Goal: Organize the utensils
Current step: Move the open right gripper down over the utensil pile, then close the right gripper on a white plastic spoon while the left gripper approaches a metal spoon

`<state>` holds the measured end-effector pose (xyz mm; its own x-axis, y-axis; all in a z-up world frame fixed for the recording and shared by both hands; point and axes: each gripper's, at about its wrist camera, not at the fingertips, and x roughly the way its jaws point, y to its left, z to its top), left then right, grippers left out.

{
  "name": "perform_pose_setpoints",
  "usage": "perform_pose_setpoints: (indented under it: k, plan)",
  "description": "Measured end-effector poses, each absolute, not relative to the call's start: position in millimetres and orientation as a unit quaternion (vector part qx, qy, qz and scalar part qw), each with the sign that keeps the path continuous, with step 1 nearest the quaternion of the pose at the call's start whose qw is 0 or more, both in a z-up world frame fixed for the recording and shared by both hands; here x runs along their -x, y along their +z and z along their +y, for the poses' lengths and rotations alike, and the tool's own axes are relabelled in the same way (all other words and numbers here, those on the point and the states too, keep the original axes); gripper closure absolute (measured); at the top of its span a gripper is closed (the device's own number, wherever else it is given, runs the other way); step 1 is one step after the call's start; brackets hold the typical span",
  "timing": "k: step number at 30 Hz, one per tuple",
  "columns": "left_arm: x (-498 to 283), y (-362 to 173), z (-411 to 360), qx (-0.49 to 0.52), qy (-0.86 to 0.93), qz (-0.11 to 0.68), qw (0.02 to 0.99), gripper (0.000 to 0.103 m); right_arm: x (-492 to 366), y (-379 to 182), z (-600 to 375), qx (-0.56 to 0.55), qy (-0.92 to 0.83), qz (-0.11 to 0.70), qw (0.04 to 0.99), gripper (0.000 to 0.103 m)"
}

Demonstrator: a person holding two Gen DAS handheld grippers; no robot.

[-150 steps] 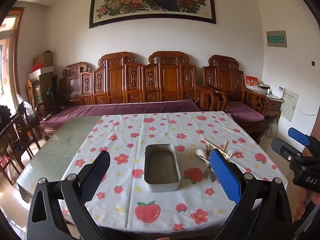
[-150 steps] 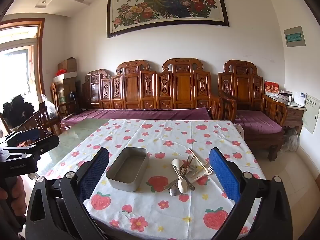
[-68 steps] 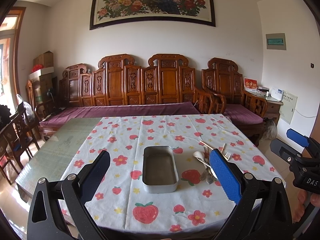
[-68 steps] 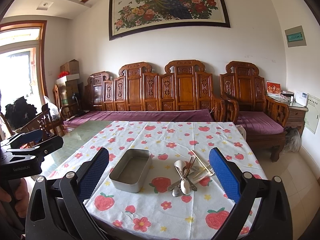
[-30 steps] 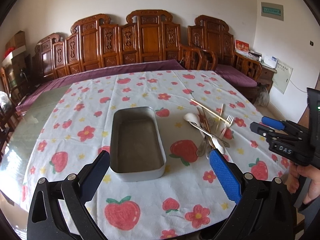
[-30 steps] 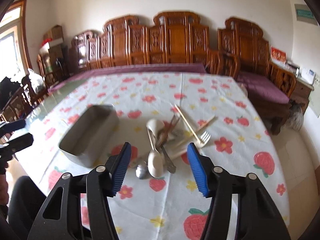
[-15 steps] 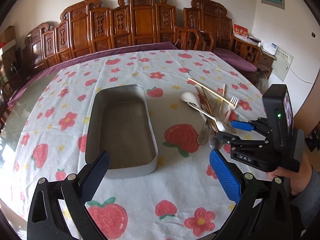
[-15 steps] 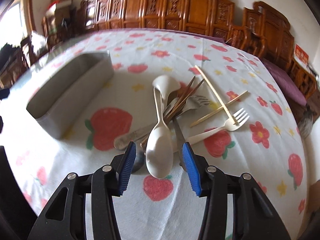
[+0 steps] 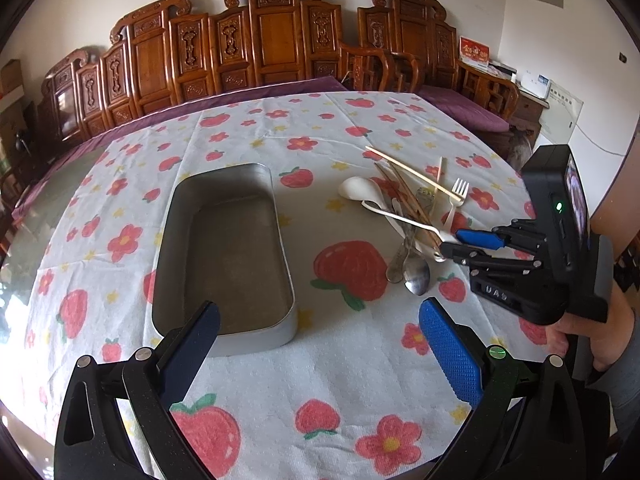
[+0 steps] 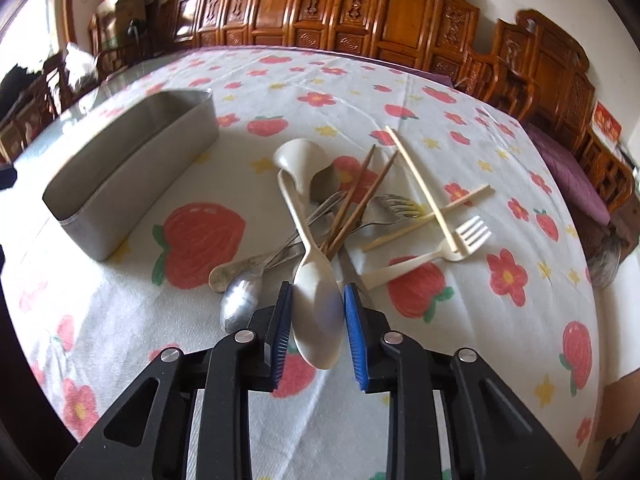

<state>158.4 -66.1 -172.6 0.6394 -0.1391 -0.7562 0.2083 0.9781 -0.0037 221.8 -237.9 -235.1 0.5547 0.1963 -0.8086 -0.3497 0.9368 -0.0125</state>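
An empty metal tray [image 9: 228, 248] lies on the strawberry tablecloth, with a pile of utensils [image 9: 408, 216] to its right. My left gripper [image 9: 320, 344] hangs open above the tray's near end, holding nothing. My right gripper [image 10: 319, 316] is low at the near end of the pile. Its jaws are closing, and the blue pads [image 10: 285, 320] touch both edges of the white spoon's [image 10: 318, 304] bowl. A metal spoon [image 10: 240, 300], brown chopsticks [image 10: 360, 196], pale chopsticks [image 10: 424, 188] and a white fork [image 10: 460, 240] lie around it. In the left wrist view the right gripper [image 9: 448, 246] reaches in from the right.
A person's hand [image 9: 580, 340] grips the right tool at the table's right edge. Carved wooden benches [image 9: 280, 40] with purple cushions line the far side. The tray's wall [image 10: 132, 184] stands left of the pile. Bare cloth lies between tray and utensils.
Both grippers have sunk toward the table. The right gripper moved in over the near end of the pile and its jaws narrowed around the white spoon's bowl.
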Motion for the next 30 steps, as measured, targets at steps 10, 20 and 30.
perform_pose_setpoints:
  k: [10, 20, 30]
  plan:
    - [-156, -171, -80, -0.058, -0.100, 0.413, 0.904, 0.007, -220, -226, -263, 0.062, 0.157, 0.442, 0.881, 0.099]
    - [-166, -181, -91, -0.071, -0.106, 0.421, 0.898, 0.007, -217, -245, -270, 0.074, 0.175, 0.471, 0.862, 0.063]
    - [-183, -201, -101, -0.077, -0.109, 0.443, 0.887, 0.007, -204, -257, -264, 0.080, 0.194, 0.495, 0.843, 0.064]
